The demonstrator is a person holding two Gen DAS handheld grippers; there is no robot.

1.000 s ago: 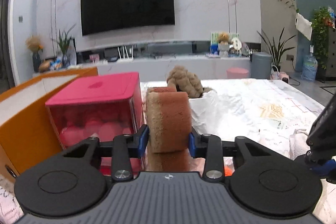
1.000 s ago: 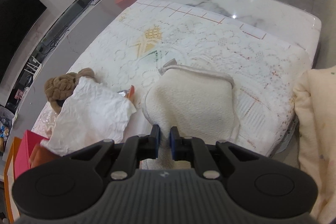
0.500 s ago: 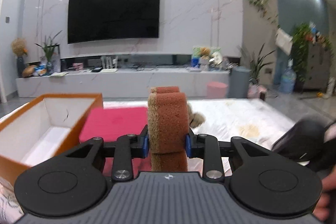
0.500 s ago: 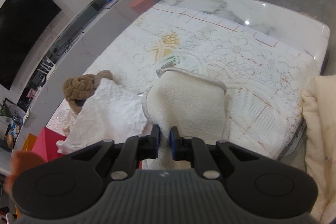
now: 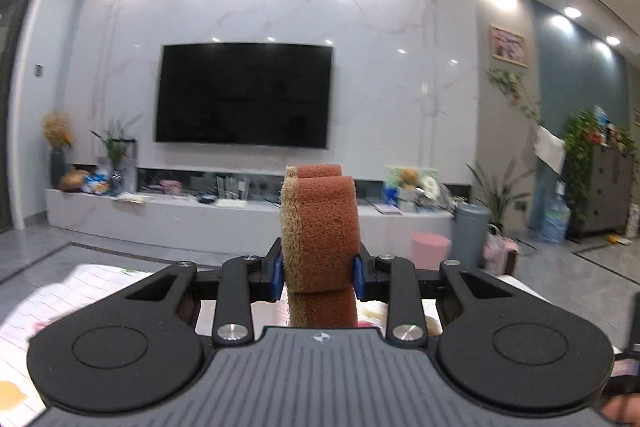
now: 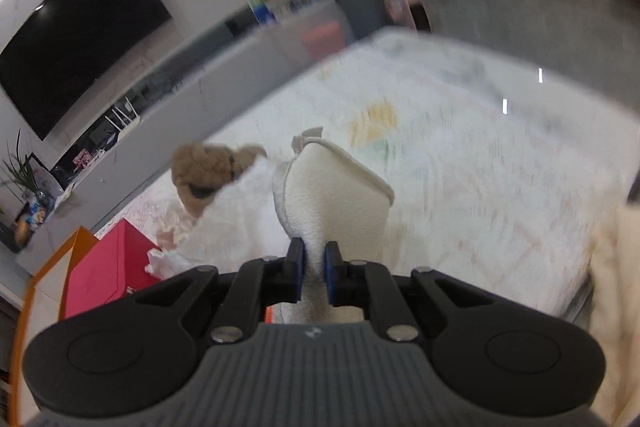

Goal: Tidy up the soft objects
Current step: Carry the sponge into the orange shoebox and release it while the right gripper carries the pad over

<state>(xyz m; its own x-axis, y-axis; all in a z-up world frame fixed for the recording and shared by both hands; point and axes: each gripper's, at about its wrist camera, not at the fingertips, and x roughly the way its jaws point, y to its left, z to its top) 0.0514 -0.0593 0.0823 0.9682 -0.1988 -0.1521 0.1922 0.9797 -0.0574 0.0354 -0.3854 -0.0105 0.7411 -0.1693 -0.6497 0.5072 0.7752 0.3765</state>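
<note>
**Both grippers lifting their soft loads clear of the table**

The left gripper (image 5: 318, 275) is clamping a folded brown sponge (image 5: 318, 223) between its blue pads, fingers closed only as far as the sponge's thickness allows. The right gripper (image 6: 315, 277) is pinching a cream fleece cloth (image 6: 332, 195) in a narrow gap, the cloth rising ahead of the fingers. A second ago the left view was looking at the pink box and the orange box beside it; now it is facing the TV (image 5: 244, 95) and the media console (image 5: 248, 219), so the sponge is being raised and tilted up. The right view is blurring with motion, and the pink box (image 6: 108, 271), orange box (image 6: 44, 267) and plush toy (image 6: 208, 167) are coming closer, suggesting both items are heading for the boxes
</note>
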